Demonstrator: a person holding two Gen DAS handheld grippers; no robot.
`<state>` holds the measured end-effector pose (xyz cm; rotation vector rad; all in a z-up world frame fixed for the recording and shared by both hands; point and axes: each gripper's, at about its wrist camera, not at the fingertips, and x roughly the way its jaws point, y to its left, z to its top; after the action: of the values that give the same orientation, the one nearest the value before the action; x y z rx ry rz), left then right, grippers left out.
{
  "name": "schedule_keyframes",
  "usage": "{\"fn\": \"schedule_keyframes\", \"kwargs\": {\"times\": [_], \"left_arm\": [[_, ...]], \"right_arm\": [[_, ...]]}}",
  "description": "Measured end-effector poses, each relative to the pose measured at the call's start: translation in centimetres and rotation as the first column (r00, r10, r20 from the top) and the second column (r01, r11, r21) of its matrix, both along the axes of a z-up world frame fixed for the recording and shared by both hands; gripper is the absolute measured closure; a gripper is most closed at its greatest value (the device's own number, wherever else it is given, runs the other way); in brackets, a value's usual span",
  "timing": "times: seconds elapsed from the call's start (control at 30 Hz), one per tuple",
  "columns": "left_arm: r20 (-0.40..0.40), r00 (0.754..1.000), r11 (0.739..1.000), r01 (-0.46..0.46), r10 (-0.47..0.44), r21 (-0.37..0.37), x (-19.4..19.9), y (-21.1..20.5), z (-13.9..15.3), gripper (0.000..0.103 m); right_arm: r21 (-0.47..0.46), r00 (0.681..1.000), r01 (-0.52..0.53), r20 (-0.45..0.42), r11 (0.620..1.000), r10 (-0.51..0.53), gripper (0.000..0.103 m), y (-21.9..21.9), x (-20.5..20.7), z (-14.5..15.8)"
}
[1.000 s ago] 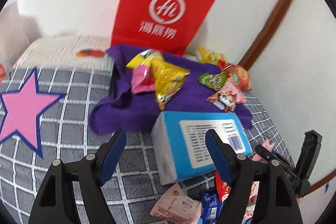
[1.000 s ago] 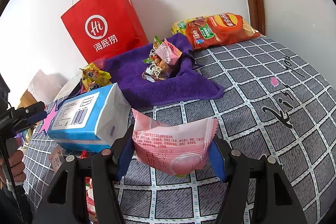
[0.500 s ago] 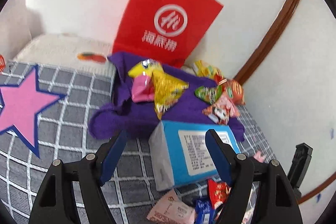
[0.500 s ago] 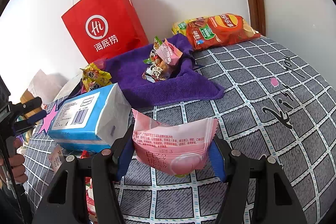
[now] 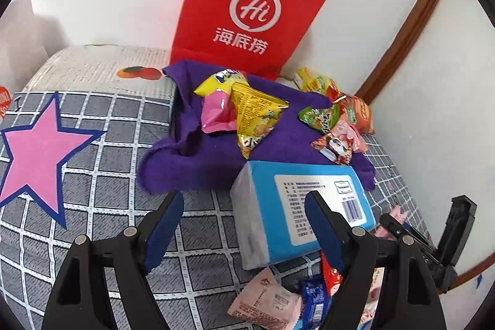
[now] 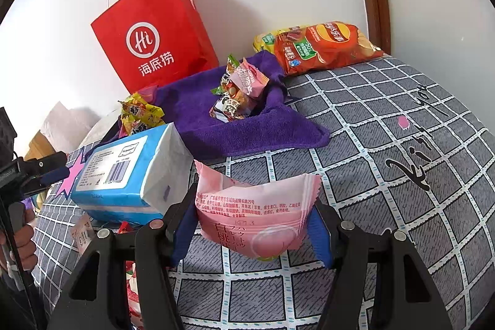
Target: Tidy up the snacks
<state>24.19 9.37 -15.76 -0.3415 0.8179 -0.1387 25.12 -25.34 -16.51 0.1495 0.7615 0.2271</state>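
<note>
Right wrist view shows the right gripper [image 6: 252,232] pinching a pink snack packet [image 6: 255,214] from both sides; the packet hangs above the checked bedcover [image 6: 386,144], its long axis runs across from finger to finger, and its crimped top edge points up and away. In the left wrist view the left gripper [image 5: 243,225] has its jaws spread, they have just been opening a little more, and nothing is pressed between them. The blue tissue pack [image 5: 306,206] lies in front of its right finger, just before the purple towel [image 5: 198,163].
</note>
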Motion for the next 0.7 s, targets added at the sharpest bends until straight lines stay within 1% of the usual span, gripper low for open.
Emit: {"fn": "schedule_keyframes", "kwargs": {"times": [0.07,0.17,0.23,0.33,0.47,0.53,0.7], "left_arm": [[0.001,1.000,0.999,0.009,-0.009,0.039,-0.5,-0.5,0.0,0.024],[0.005,1.000,0.998,-0.008,0.008,0.054,-1.7,-0.7,-0.2,0.024],[-0.011,1.000,0.999,-0.015,0.015,0.037,-2.3,-0.6,-0.4,0.024],[-0.065,0.998,1.000,-0.010,0.010,-0.003,-3.1,-0.4,-1.2,0.024],[-0.111,0.994,1.000,-0.011,0.011,0.004,-3.8,-0.8,-2.2,0.024],[-0.139,0.990,1.000,-0.012,0.011,-0.010,-4.3,-1.2,-2.7,0.024],[-0.172,0.985,0.999,-0.019,0.012,-0.037,-5.2,-2.5,-3.5,0.024]], "right_arm": [[0.001,1.000,-0.004,0.002,1.000,0.004,0.039,-0.1,0.0,0.0],[0.004,1.000,-0.004,0.000,1.000,0.004,0.039,-0.3,0.0,0.1],[0.006,1.000,-0.003,-0.005,1.000,0.003,0.039,-0.4,0.1,0.0],[0.001,1.000,-0.007,0.000,1.000,0.007,0.039,-0.3,0.1,0.1],[-0.014,1.000,-0.013,0.014,1.000,0.013,0.039,-0.1,-0.1,0.2],[-0.010,1.000,-0.010,0.012,1.000,0.010,0.039,-0.2,-0.1,0.2],[0.008,1.000,-0.009,0.023,1.000,0.009,0.039,-0.6,-0.3,0.3]]}}
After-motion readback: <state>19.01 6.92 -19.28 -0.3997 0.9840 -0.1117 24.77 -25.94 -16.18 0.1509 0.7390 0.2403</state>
